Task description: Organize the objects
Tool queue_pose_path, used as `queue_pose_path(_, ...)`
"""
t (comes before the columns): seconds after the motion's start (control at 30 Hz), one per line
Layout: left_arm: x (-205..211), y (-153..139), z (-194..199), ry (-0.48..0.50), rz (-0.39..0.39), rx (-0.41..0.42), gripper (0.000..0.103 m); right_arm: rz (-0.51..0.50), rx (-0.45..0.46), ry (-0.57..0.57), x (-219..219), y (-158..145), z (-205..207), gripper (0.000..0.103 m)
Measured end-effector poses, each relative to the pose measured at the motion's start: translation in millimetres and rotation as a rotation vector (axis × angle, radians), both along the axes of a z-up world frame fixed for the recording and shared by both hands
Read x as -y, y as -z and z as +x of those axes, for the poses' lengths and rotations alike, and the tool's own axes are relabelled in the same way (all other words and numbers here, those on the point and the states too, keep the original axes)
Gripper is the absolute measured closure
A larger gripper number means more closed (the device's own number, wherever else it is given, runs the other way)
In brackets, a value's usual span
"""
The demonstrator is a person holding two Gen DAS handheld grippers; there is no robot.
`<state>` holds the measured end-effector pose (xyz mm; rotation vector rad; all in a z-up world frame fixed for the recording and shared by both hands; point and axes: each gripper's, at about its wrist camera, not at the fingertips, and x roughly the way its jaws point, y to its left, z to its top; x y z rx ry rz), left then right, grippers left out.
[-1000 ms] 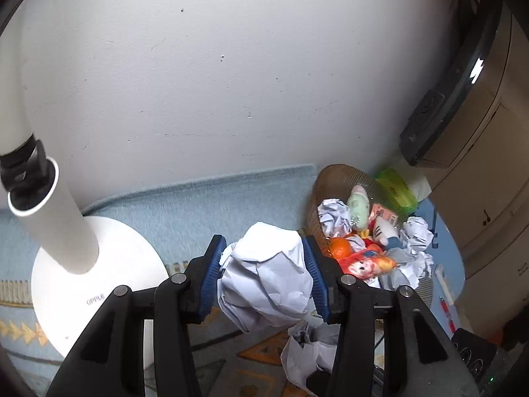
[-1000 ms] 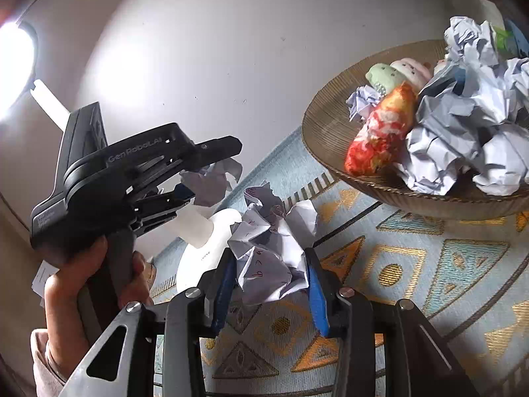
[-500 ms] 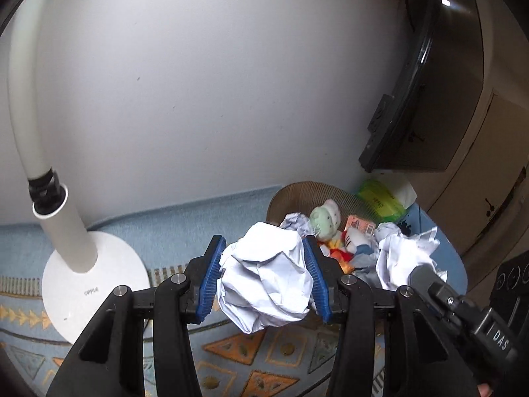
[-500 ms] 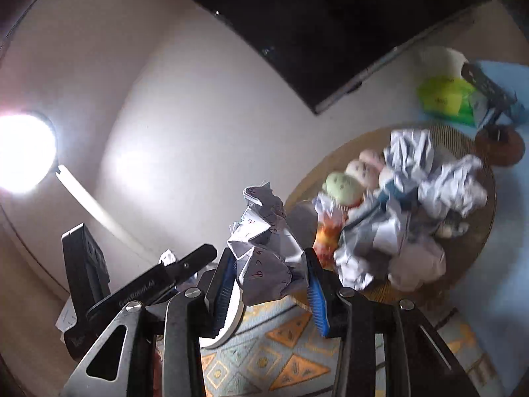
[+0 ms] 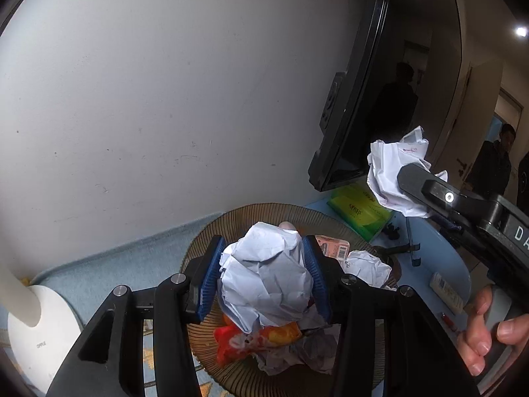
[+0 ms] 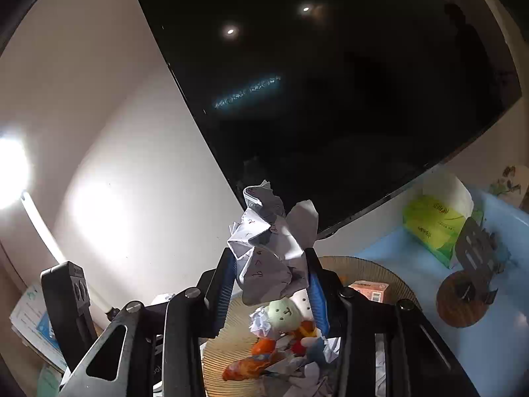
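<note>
Over the woven basket (image 5: 205,248), left gripper (image 5: 263,281) pinches one crumpled paper ball (image 5: 267,284), right gripper (image 6: 272,284) another paper wad (image 6: 271,251), both poised for dropping in.

A white wall (image 5: 148,99) is standing behind a dark screen (image 6: 330,99) that is reflecting ceiling lights. A white lamp (image 5: 36,340) is resting on a patterned blue rug (image 5: 115,264).

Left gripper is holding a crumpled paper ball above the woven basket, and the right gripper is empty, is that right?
Not quite. The left gripper does hold a crumpled paper ball above the woven basket, but the right gripper is not empty: the right wrist view shows it clamped on a scribbled paper wad.
</note>
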<state>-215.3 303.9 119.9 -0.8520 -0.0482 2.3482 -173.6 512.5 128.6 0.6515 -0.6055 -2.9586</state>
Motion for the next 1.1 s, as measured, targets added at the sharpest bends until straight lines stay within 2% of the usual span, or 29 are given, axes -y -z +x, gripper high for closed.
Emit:
queue_pose_path(0.07, -2, 7, -7, -0.011, -0.010, 0.014, 0.058, 0.015, 0.034, -0.007, 1, -3, -7, 0.063)
queue_pose_path(0.27, 0, 16, -19, -0.024, -0.032, 0.037, 0.056, 0.036, 0.135, -0.068, 3, 14, -34, 0.061)
queue_pose_path(0.3, 0, 17, -19, -0.025, -0.059, 0.036, 0.053, 0.037, 0.172, -0.092, 2, 17, -41, 0.054)
queue_pose_path(0.33, -2, 18, -18, -0.028, -0.086, 0.033, 0.046, 0.054, 0.225, -0.107, 2, 20, -48, 0.028)
queue_pose_path(0.37, -3, 20, -18, -0.016, -0.092, 0.036, 0.034, 0.082, 0.266, -0.112, 3, 23, -54, 0.008)
queue_pose_path(0.4, -3, 22, -18, 0.016, -0.091, 0.058, 0.000, 0.103, 0.269, -0.110, 2, 24, -55, 0.000)
queue_pose_path(0.47, -4, 26, -17, 0.013, -0.105, 0.048, 0.000, 0.114, 0.262, -0.095, -3, 24, -51, 0.000)
queue_pose_path(0.53, -1, 26, -10, -0.035, -0.135, 0.006, 0.001, 0.067, 0.261, -0.101, -9, 22, -44, 0.000)
queue_pose_path(0.6, 6, 26, -3, -0.051, -0.130, 0.007, 0.001, 0.021, 0.250, -0.089, -17, 21, -35, 0.000)
queue_pose_path(0.77, 11, 16, 20, -0.133, -0.149, -0.040, 0.001, -0.026, 0.200, -0.076, -11, -7, 13, 0.000)
queue_pose_path(0.83, 27, 10, 35, -0.176, -0.152, -0.056, 0.001, -0.042, 0.177, -0.074, -7, -20, 35, 0.000)
queue_pose_path(0.93, 84, -3, 54, -0.232, -0.152, -0.063, 0.001, -0.075, 0.133, -0.080, 10, -39, 81, 0.000)
queue_pose_path(0.97, 97, -3, 66, -0.255, -0.167, -0.068, 0.001, -0.082, 0.122, -0.083, 16, -42, 95, 0.000)
queue_pose_path(1.0, 104, -15, 73, -0.289, -0.190, -0.073, 0.001, -0.085, 0.115, -0.087, 25, -45, 110, 0.000)
queue_pose_path(1.03, 131, -32, 91, -0.323, -0.215, -0.080, 0.001, -0.084, 0.109, -0.096, 35, -42, 122, 0.000)
queue_pose_path(1.1, 161, -27, 114, -0.389, -0.267, -0.075, 0.001, -0.059, 0.108, -0.121, 58, -32, 143, 0.000)
